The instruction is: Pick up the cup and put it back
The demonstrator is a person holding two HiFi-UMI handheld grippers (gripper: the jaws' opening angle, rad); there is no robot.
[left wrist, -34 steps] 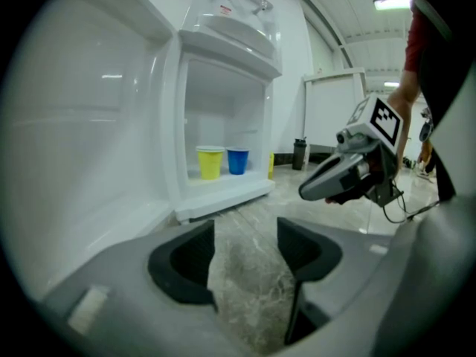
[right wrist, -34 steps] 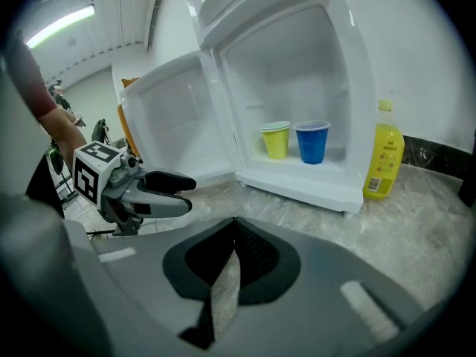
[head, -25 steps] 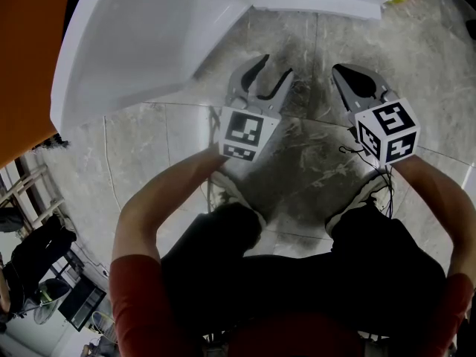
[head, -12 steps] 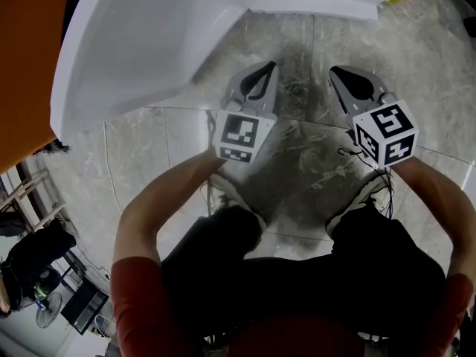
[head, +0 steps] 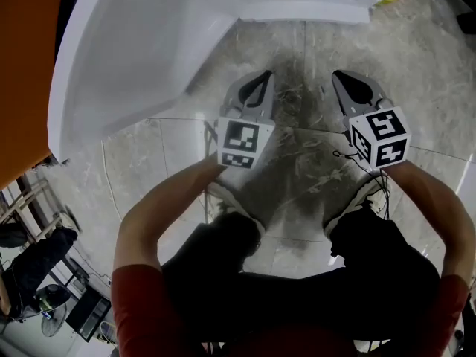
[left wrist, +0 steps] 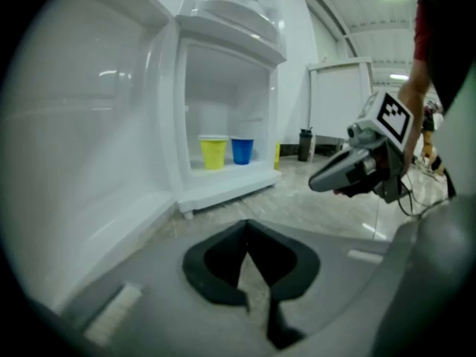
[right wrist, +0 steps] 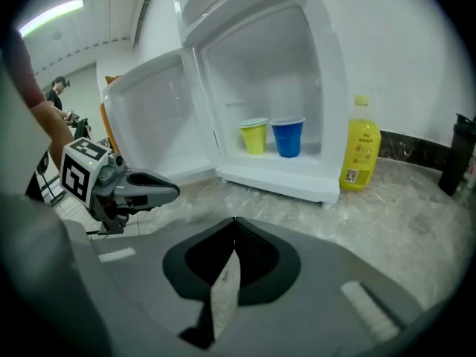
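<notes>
There are two cups, and the task doesn't say which one I'm after. The yellow cup [right wrist: 253, 136] and the blue cup [right wrist: 288, 137] stand upright side by side on the bottom shelf of the open fridge [right wrist: 260, 58]. They sit about midway along the shelf and set back from its front edge, yellow on the left. From this far out I can't tell whether their rims touch or only nearly do.

I judge either one to be a thin disposable cup: very light, probably empty, smooth-sided, and easy to crush or tip. I would take it on the wall a little below the rim, where the rolled lip stiffens it, and squeeze gently. The two stand so close that I'd come in from the front, jaws either side of the cup at a height where the taper leaves room, so I don't knock the other.

Neither gripper is ready for that yet. My left gripper [left wrist: 247, 229] has its jaws pressed together with nothing between them, only the marble floor [left wrist: 312, 199] showing past the tips. My right gripper [right wrist: 235, 229] is the same, pads meeting and empty. Both hang over the floor in front of the fridge, well short of the shelf. A yellow bottle [right wrist: 361, 143] stands on the floor just beside the fridge's right wall, clear of my way in.
</notes>
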